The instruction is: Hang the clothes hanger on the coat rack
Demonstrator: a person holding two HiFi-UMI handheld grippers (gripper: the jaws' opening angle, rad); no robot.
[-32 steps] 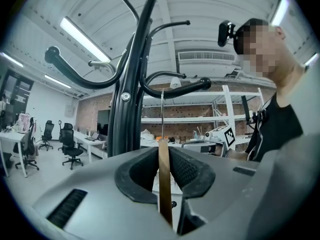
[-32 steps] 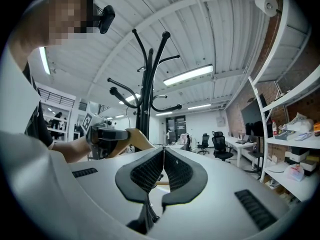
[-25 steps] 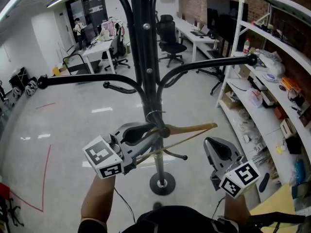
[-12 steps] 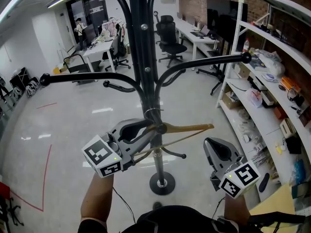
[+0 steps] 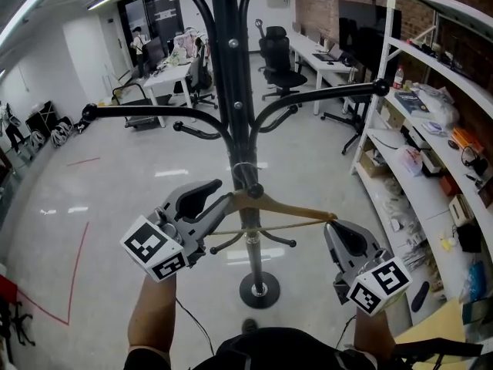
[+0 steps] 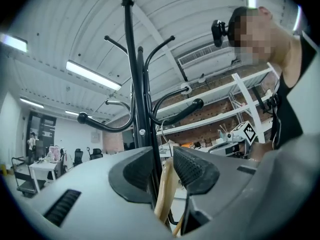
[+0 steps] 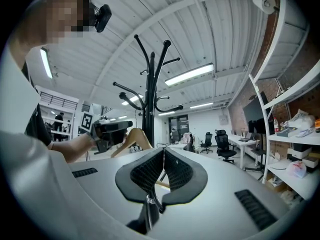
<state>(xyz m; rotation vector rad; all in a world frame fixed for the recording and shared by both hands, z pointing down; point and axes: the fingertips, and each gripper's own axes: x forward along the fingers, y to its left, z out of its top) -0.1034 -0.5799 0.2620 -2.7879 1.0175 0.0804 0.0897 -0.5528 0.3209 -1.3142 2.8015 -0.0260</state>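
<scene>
Hanger [image 5: 286,208] crosswise against coat rack [image 5: 235,91], between just-parted left tongs [image 5: 227,197]; right tongs [image 7: 163,156] closed, empty.

The coat rack pole [image 5: 239,114] and its curved arms [image 5: 154,112] block the middle, shelving [image 5: 408,177] hems the right, open floor [image 5: 115,206] lies left

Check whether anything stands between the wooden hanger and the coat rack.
Nothing visible does. The hanger already has its wire hook at the coat rack pole. The left gripper has just been opening: jaws apart, hanger between them.
</scene>
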